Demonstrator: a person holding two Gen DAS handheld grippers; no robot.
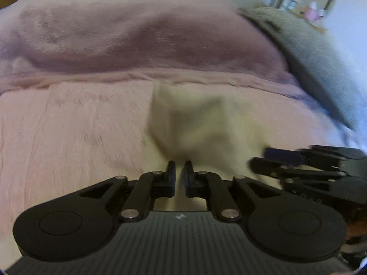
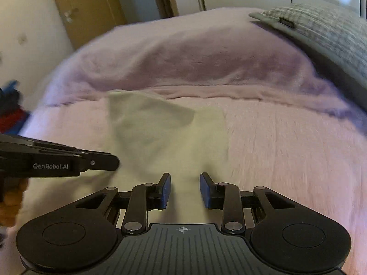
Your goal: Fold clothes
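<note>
A cream garment [image 1: 201, 123] lies on the pink plush bedspread [image 1: 68, 126], with one part raised and folded over on itself. My left gripper [image 1: 179, 163] is shut on its near edge, cream cloth filling the narrow slit between the jaws. In the right wrist view the garment [image 2: 174, 142] spreads ahead, its left flap lifted. My right gripper [image 2: 185, 176] hovers open just over the near part of the cloth, with nothing pinched. The left gripper [image 2: 115, 160] shows side-on at the left, and the right gripper [image 1: 261, 158] at the lower right in the left wrist view. Both views are blurred.
A mauve blanket hump [image 1: 137, 34] runs across the far side of the bed. A grey pillow [image 2: 332, 34] lies at the far right. A wooden door [image 2: 91, 6] and red and blue items [image 2: 11, 114] are off the bed's left. A shelf with a mirror [image 1: 321, 0] stands behind.
</note>
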